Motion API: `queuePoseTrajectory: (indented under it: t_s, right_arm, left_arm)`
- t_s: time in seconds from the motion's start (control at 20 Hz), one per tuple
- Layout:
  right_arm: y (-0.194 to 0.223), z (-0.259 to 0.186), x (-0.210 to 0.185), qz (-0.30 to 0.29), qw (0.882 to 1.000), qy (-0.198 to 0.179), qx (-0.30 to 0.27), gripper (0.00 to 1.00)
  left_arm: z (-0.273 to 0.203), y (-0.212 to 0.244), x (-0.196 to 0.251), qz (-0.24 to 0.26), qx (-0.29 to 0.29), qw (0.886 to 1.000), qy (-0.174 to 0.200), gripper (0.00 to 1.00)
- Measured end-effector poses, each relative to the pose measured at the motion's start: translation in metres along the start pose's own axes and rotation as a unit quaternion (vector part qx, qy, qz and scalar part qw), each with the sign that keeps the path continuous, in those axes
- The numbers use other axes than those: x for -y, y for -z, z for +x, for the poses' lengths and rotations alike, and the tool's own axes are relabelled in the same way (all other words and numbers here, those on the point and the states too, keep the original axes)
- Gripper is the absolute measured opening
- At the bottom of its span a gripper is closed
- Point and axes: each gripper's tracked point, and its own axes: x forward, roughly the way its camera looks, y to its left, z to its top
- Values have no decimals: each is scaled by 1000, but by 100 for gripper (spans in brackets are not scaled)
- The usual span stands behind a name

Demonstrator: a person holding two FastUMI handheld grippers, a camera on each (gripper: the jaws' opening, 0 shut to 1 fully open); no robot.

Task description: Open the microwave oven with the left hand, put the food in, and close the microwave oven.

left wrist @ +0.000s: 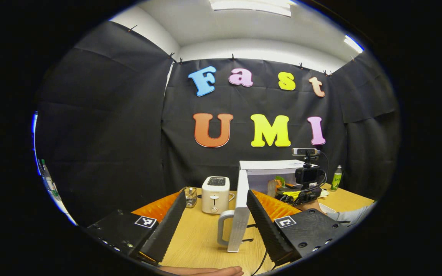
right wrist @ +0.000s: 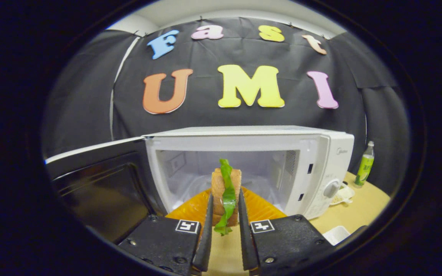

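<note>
The sandwich (right wrist: 225,195), bread with a green leaf hanging out of its near edge, stands upright between the two fingers of the right tool (right wrist: 224,226), which are drawn in against its two flat sides and hold it above the bench (right wrist: 366,207). Straight ahead of this tool, just beyond the sandwich, is the open cavity of the white microwave oven (right wrist: 244,161); the sandwich is at the mouth of the cavity, though whether it has crossed the opening I cannot tell. The oven's door (right wrist: 98,184) is swung wide to the tool's left, its dark window facing the camera. To the tool's right is the oven's control panel with a round knob (right wrist: 332,188), and beyond that a green bottle (right wrist: 365,165) stands on the bench near the black wall. A small white dish (right wrist: 342,194) lies at the foot of the panel.

In the left gripper view, the left tool (left wrist: 216,218) has its fingers spread wide apart with nothing between them. Ahead, between the fingers, the door (left wrist: 240,211) shows edge-on with its looped handle (left wrist: 223,228) toward the tool. A white toaster (left wrist: 215,194) sits ahead and slightly left, with a small glass jar (left wrist: 190,196) to its left. Ahead to the right, the other tool (left wrist: 301,188) is in front of the oven (left wrist: 271,172), beside a sleeve (left wrist: 353,214). A hand (left wrist: 205,271) shows at the lower edge.
</note>
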Motion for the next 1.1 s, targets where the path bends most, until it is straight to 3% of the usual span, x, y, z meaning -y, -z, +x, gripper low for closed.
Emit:
queuePoseTrajectory:
  t_s: [0.15, 0.2, 0.25, 0.5, 0.6, 0.7, 0.75, 0.8, 0.85, 0.95, 1.1]
  right_arm:
    - [-5, 39, 12, 104, 994, 22, 17, 36]
    - [-5, 49, 13, 149, 988, 25, 16, 36]
    - [-2, 59, 13, 183, 983, 28, 8, 36]
    - [7, 88, 19, 309, 949, 57, -3, 37]
    - [15, 93, 22, 321, 945, 66, -9, 38]
    - [24, 99, 25, 307, 949, 72, -19, 39]
    - [30, 102, 28, 303, 950, 80, -20, 34]
    - [36, 103, 32, 300, 950, 86, -20, 40]
    - [41, 107, 36, 293, 952, 90, -23, 36]
    - [48, 110, 40, 285, 954, 92, -27, 43]
    - [50, 111, 47, 259, 961, 97, -20, 40]
  left_arm:
    - [6, -2, -5, -5, 1, 1000, -5, 95]
    - [10, -1, -8, -5, 0, 1000, -9, 84]
    - [13, 1, -11, -7, -6, 1000, -12, 95]
    - [23, 4, -16, -22, -10, 999, -27, 95]
    - [27, 11, -17, -26, -19, 999, -31, 95]
    - [30, 15, -18, -27, -25, 999, -32, 95]
    - [31, 16, -19, -28, -27, 999, -34, 95]
    - [34, 15, -17, -32, -27, 999, -34, 95]
    - [35, 14, -16, -36, -26, 998, -32, 95]
    - [37, 14, -15, -39, -26, 998, -33, 95]
    - [39, 18, -15, -42, -28, 998, -33, 95]
